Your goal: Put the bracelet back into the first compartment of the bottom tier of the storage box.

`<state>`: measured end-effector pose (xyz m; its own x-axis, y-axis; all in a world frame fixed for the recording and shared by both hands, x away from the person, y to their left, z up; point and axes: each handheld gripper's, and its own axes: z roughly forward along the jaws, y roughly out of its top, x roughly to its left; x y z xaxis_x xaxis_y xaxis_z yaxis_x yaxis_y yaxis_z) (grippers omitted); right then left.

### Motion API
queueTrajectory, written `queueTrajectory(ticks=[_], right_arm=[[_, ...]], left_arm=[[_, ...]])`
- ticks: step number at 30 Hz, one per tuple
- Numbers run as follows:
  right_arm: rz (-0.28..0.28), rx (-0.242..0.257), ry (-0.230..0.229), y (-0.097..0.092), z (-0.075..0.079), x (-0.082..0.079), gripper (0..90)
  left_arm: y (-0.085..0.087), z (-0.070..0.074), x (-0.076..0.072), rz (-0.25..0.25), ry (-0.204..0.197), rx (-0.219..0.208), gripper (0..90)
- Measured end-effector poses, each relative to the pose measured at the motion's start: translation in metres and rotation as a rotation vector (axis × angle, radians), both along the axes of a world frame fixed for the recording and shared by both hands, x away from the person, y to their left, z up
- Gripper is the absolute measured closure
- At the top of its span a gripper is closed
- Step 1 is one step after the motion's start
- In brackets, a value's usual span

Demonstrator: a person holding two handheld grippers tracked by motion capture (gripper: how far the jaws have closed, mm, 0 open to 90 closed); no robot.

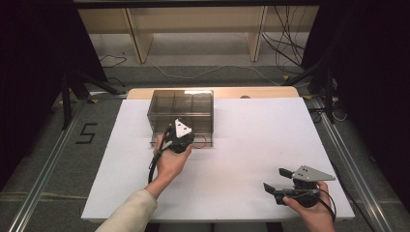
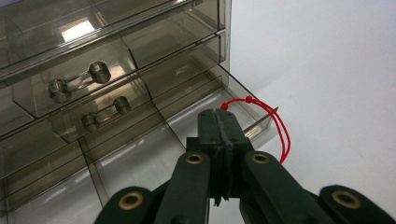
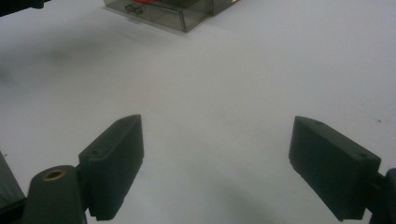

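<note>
A smoky clear drawer cabinet [image 1: 181,104] stands at the far middle of the white table [image 1: 232,145]. Its bottom drawer [image 2: 140,158] is pulled out toward me. My left gripper [image 1: 186,140] reaches over the drawer's front wall, jaws pressed together [image 2: 218,116]. A thin red cord [image 2: 280,133] with small beads starts at the jaw tips, crosses the drawer's right front corner and trails onto the table; the same cord [image 1: 204,141] shows red just right of the gripper. My right gripper [image 1: 276,180] rests near the front right of the table, jaws wide apart [image 3: 217,140] over bare white surface.
The two upper drawers are closed, each with a dumbbell-shaped handle [image 2: 77,81]. The open drawer has clear dividers. The cabinet [image 3: 154,11] lies far ahead of the right gripper. Wooden shelving [image 1: 193,24] and loose cables [image 1: 285,43] lie on the floor beyond the table.
</note>
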<state>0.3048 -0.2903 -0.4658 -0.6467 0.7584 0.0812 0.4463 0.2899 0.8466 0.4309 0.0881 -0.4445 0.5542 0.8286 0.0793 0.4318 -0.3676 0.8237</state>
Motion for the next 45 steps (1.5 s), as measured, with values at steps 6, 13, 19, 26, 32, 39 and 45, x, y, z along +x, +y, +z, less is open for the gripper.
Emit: queueTrajectory(ticks=[6,13,19,26,32,39,45], right_arm=[[-0.001,0.002,0.0,0.0,0.0,0.0,18.7],[-0.001,0.002,0.0,0.0,0.0,0.0,18.7],[-0.001,0.002,0.0,0.0,0.0,0.0,18.7],[-0.001,0.001,0.0,0.0,0.0,0.0,18.7],[-0.001,0.001,0.0,0.0,0.0,0.0,18.7],[-0.001,-0.002,0.001,0.0,0.0,0.0,18.7],[-0.002,-0.002,0.001,0.0,0.0,0.0,18.7]], left_arm=[[0.002,0.001,0.001,0.005,-0.001,0.002,89.9],[0.005,0.001,0.002,0.013,-0.003,0.005,89.9],[0.007,0.002,0.003,0.019,-0.004,0.006,89.9],[0.009,0.002,0.005,0.027,-0.006,0.005,89.9],[0.012,0.002,0.006,0.039,-0.014,0.001,89.9],[0.016,0.002,0.008,0.05,-0.019,0.005,89.9],[0.019,0.002,0.009,0.06,-0.022,0.01,89.9]])
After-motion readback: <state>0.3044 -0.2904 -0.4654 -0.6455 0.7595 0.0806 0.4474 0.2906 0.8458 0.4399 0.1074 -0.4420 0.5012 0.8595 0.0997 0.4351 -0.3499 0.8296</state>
